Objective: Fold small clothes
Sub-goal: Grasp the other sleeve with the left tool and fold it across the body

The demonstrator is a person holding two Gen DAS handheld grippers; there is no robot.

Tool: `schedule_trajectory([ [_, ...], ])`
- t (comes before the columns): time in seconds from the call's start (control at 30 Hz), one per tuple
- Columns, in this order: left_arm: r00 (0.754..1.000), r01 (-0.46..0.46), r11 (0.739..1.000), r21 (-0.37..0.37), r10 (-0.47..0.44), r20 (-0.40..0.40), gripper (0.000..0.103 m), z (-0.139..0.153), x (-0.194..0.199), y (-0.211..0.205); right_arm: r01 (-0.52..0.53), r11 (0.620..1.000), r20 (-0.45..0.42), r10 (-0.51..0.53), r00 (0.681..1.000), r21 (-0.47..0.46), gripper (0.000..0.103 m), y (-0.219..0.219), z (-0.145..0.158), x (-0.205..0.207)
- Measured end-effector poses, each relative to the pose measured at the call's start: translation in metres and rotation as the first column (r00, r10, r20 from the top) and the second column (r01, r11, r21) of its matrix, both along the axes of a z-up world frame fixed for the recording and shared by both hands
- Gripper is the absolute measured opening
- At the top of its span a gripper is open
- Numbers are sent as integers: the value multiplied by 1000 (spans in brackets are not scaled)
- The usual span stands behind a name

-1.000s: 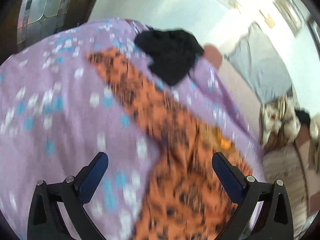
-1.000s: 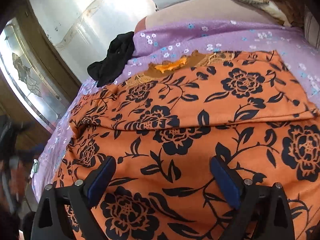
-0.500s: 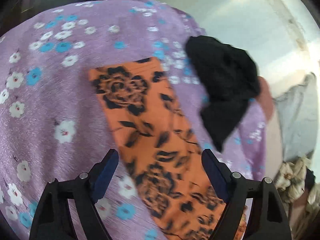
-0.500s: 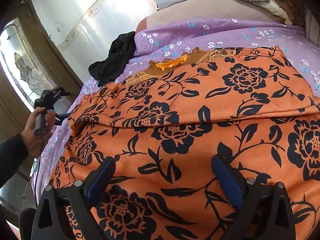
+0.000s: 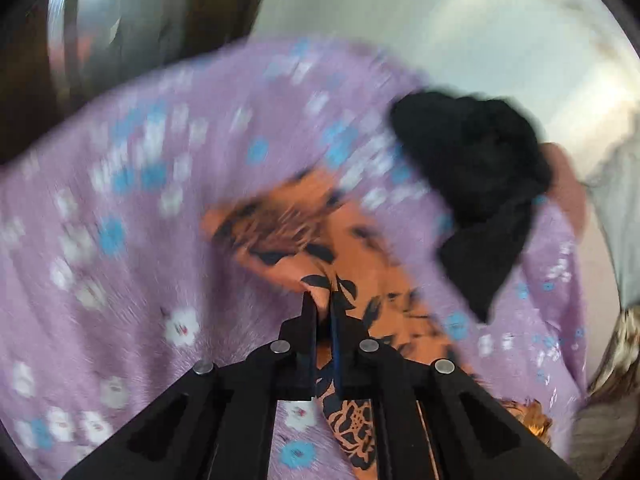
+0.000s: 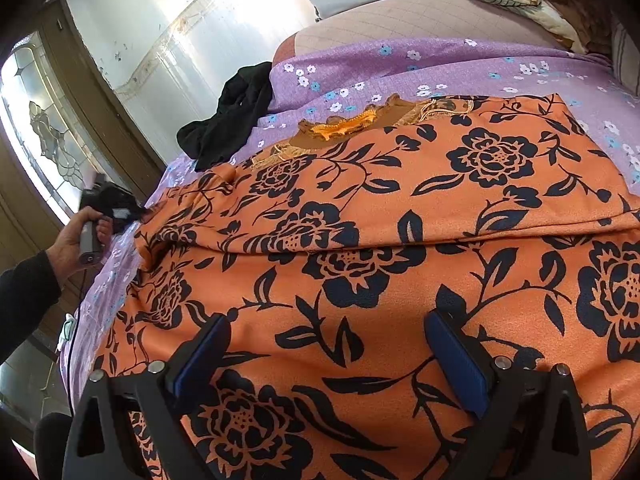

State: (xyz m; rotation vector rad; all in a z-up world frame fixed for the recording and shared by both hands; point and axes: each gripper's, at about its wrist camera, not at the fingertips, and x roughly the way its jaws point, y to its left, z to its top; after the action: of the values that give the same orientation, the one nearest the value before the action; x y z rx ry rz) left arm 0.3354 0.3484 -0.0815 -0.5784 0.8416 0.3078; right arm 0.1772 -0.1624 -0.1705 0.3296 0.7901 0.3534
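Left hand-held gripper (image 5: 322,300) is pinched together on the sleeve end of the orange floral garment (image 6: 400,240), fabric visible between the fingers. Right hand-held gripper (image 6: 328,356) has its jaws spread wide, hovering over the garment's lower body and holding nothing. Whether it touches the cloth, I can't tell.

The garment lies spread on the bed over the purple floral sheet (image 5: 120,200), neckline (image 6: 348,126) toward the far side, one fold already lying across the middle. The left sleeve (image 5: 280,232) sticks out onto the sheet at the bed's edge.

Step in hand, as I read it: bring that sleeve in over the body.

- Left view is blurred, so I can't confirm how deep the pinch is. The cloth looks thin and slippery; if only the hem is held, re-grip deeper before pulling.
- Lift just enough to clear the sheet, then carry the sleeve across low so it lands flat rather than bunched.
- Use the right hand-held gripper as an anchor: press down on the body near the shoulder line so the whole garment doesn't slide toward you.
- Aim for the sleeve's fold edge to run parallel to the side seam.
- Black clothing (image 5: 476,184) sits just beyond the sleeve, near the bed's corner. Keep clear so you don't drag it in.
- Sheet is loose: don't pinch it along with the sleeve.
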Motion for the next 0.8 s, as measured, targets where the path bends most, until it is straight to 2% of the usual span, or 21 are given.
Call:
schedule_trajectory([
  [0.07,989,37,993,113,-53,139,5,61,-24,-25,0,1000,1,0,1000,7,100,-1,0,0],
  [0.1,980,51,987,151,-79,185,5,82,-33,-36,0,1000,1,0,1000,9,100,-1,0,0],
  [0.13,960,75,976,206,-127,250,5,114,-47,-53,0,1000,2,0,1000,10,100,-1,1,0],
  [0.2,915,120,949,290,-219,338,5,161,-65,-92,0,1000,2,0,1000,12,100,-2,1,0],
  [0.23,881,150,926,346,-284,379,5,187,-78,-121,1,1000,3,-1,1000,13,100,-1,1,0],
  [0.33,813,240,885,399,-408,415,5,223,-98,-182,1,1000,3,-1,1000,22,100,-2,2,0],
  [0.4,775,314,856,410,-481,411,5,232,-105,-226,1,1000,5,-2,1000,28,100,-3,2,0],
  [0.5,709,450,780,434,-608,358,6,220,-116,-306,1,999,9,-1,1000,46,100,-5,2,-1],
  [0.57,673,562,718,410,-685,277,8,189,-110,-359,0,998,10,-1,1000,61,100,-7,2,-1],
  [0.6,660,614,684,394,-718,221,10,166,-102,-379,-1,998,12,0,1000,70,100,-8,2,-1],
  [0.63,639,676,638,369,-757,137,10,138,-95,-403,-1,997,13,0,1000,80,100,-9,2,-1],
  [0.67,630,721,611,326,-775,59,10,112,-89,-419,-2,996,12,1,1000,89,100,-10,2,-1],
  [0.7,609,780,583,226,-790,-63,14,73,-79,-431,-2,996,13,1,1000,93,100,-10,2,-1],
  [0.73,584,811,566,146,-796,-158,19,46,-73,-435,-3,995,15,2,1000,102,100,-11,2,-1],
  [0.77,574,816,571,88,-785,-234,19,23,-67,-434,-4,994,17,2,1000,111,100,-13,2,-1],
  [0.8,592,795,604,57,-753,-288,19,4,-67,-422,-5,992,18,3,1000,122,100,-14,2,-2],
])
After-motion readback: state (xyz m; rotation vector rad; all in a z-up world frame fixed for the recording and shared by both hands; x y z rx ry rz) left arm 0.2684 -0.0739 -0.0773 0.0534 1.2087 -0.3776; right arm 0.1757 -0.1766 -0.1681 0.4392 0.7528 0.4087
